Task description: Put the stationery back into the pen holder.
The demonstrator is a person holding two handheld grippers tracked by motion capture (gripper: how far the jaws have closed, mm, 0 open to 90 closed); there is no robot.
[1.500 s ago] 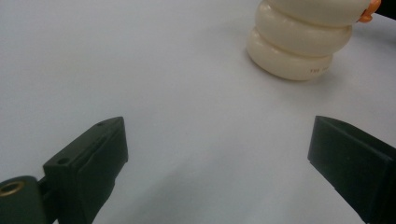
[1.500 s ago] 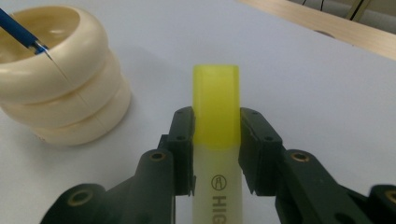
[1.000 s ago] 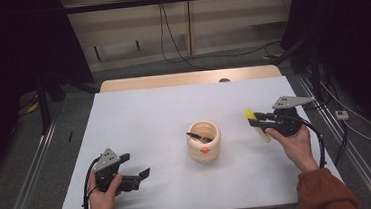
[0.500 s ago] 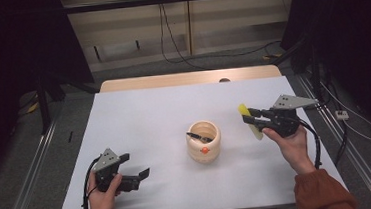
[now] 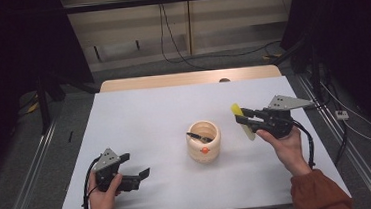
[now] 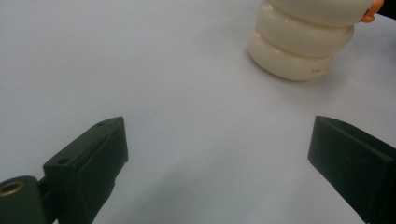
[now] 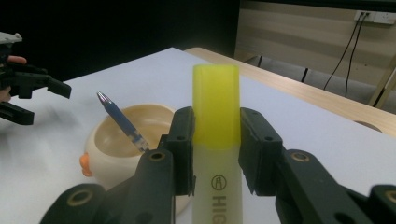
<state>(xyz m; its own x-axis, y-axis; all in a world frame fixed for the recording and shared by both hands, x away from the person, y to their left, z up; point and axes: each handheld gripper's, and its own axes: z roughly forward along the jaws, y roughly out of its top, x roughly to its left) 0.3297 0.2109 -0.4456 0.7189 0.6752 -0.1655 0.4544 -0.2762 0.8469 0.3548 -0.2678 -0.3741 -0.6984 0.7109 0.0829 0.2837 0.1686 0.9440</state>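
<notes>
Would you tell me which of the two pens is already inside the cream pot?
The blue pen; the yellow highlighter is clamped in the right gripper.

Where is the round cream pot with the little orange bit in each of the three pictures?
High view: the cream pot stands at the middle of the white table, a pen leaning inside.
Left gripper view: the pot is at the top right, beyond the open jaws.
Right gripper view: the pot is low and left, behind the yellow highlighter.
Shared landmark: the white table.
</notes>
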